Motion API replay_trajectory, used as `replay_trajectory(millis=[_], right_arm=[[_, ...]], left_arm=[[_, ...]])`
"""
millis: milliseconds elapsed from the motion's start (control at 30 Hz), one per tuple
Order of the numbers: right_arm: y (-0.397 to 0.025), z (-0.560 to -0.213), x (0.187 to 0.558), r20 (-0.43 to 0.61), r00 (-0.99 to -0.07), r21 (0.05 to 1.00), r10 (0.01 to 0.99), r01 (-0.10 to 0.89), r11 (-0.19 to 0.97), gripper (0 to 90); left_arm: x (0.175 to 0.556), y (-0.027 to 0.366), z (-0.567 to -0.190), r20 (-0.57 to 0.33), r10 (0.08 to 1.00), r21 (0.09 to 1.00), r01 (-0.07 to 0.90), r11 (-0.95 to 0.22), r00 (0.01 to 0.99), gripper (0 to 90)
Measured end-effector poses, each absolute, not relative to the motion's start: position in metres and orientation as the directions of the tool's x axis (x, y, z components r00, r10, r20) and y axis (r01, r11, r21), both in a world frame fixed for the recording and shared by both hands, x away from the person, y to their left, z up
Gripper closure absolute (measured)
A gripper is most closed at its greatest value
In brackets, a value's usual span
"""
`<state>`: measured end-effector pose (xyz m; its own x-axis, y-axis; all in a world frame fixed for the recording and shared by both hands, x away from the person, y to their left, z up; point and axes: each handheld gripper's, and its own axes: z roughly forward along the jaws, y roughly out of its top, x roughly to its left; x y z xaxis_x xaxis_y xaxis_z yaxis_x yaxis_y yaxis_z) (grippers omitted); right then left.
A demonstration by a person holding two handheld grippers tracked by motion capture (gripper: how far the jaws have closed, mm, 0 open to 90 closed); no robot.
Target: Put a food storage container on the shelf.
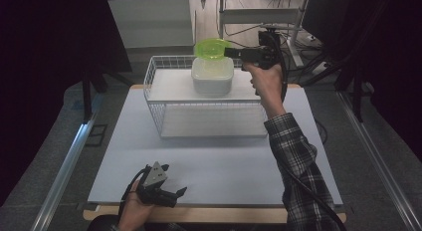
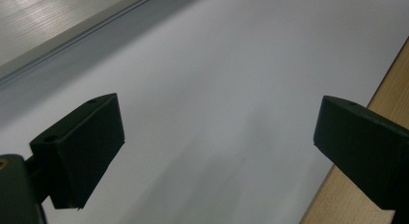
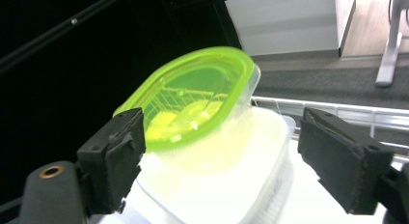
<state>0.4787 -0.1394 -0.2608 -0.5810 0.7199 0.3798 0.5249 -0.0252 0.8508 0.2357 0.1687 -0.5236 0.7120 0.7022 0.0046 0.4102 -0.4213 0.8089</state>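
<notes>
resting on the white table point(image 1: 224, 161) in a dark room, left tool point(image 1: 174, 193) gapes; right tool point(image 1: 230, 53) apart.

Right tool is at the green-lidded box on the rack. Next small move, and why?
Probably ease the right tool slightly forward and close it on the near rim of the green-lidded clear plastic container. Its jaws stand wide apart, gripping nothing, and the container sits tilted in the white plastic tub on the white wire rack. Lifting or levelling it would need a grip first.
</notes>
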Motion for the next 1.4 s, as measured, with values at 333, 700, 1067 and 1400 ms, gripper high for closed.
replay_trajectory(millis=[333, 700, 1067, 1400], right_arm=[[-0.149, -0.270, 0.448, 0.271, -0.644, 0.887, 0.716, 0.455, 0.074, 9.2], [-0.150, -0.297, 0.422, 0.205, -0.694, 0.895, 0.691, 0.419, 0.155, 7.5], [-0.148, -0.323, 0.403, 0.143, -0.731, 0.895, 0.667, 0.383, 0.228, 4.3], [-0.148, -0.347, 0.390, 0.107, -0.751, 0.889, 0.652, 0.366, 0.276, 2.3]], left_arm=[[0.235, 0.170, -0.522, -0.031, 0.690, 0.831, 0.402, -0.384, 0.724, 3.3], [0.236, 0.171, -0.522, -0.043, 0.686, 0.839, 0.399, -0.370, 0.726, 3.1], [0.236, 0.170, -0.523, -0.034, 0.685, 0.837, 0.395, -0.379, 0.728, 3.0], [0.236, 0.170, -0.523, -0.027, 0.682, 0.833, 0.394, -0.388, 0.730, 2.9]])
